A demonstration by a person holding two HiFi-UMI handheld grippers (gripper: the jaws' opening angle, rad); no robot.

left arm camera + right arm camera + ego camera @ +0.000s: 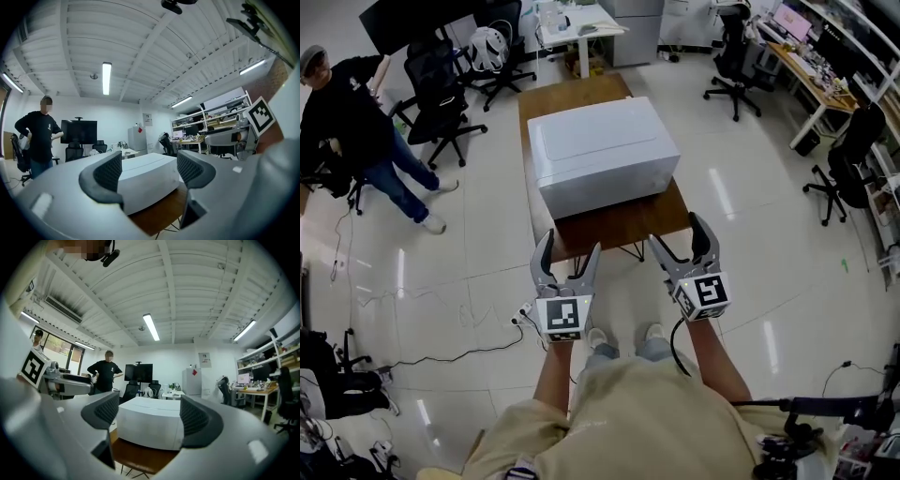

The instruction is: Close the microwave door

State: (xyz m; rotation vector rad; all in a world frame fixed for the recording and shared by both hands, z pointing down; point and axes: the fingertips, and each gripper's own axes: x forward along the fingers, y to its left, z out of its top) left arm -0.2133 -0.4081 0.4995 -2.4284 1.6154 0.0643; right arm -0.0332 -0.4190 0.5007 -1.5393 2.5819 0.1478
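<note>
The white microwave (600, 150) is a plain box on a brown table (609, 225); no door stands out from it in any view. Just short of the table's near edge, my left gripper (570, 246) is open with nothing between its jaws. To its right, my right gripper (678, 232) is open and empty as well. In the left gripper view the left gripper (150, 171) frames the microwave (145, 164) some way ahead above the table (159, 215). In the right gripper view the right gripper (150, 413) looks at the microwave (150, 425) the same way.
A person in black (356, 122) stands at the far left beside office chairs (441, 112). Another chair (736, 56) and cluttered desks (811, 66) line the right side. Cables (441, 356) trail over the floor at the left. A white desk (577, 28) stands behind the table.
</note>
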